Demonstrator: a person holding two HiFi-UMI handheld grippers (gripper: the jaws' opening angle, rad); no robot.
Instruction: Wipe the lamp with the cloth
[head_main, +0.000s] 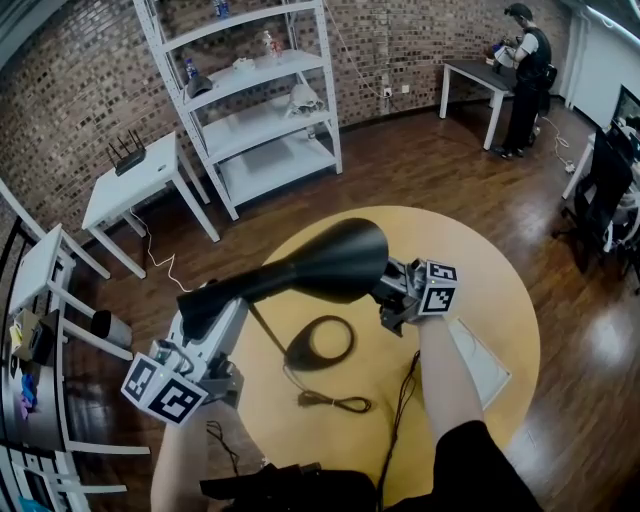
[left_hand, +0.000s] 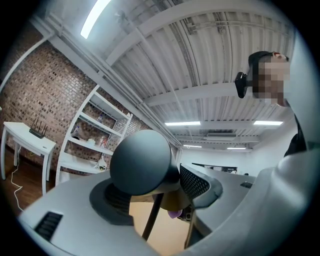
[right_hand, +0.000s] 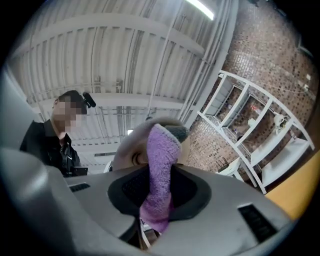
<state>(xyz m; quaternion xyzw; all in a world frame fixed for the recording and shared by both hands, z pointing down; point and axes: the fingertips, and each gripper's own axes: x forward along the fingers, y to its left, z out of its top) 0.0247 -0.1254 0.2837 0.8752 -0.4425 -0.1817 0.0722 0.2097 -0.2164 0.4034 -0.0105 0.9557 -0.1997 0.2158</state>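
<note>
we fear the smooth rounded back of the black cone-shaded lamp (head_main: 330, 262) could slip from the left gripper (head_main: 207, 308), whose jaws stand wide, clamped on it, dragging the ring base (head_main: 320, 343) across the centre of the round wooden table (head_main: 505, 300). the right gripper (head_main: 392, 296) pinches the fluffy purple cloth (right_hand: 159, 170) narrowly, at the shade's mouth.

Lamp (head_main: 320, 265) and cable (head_main: 335, 403) crowd the table (head_main: 470, 240) centre; its far rim is free.
</note>
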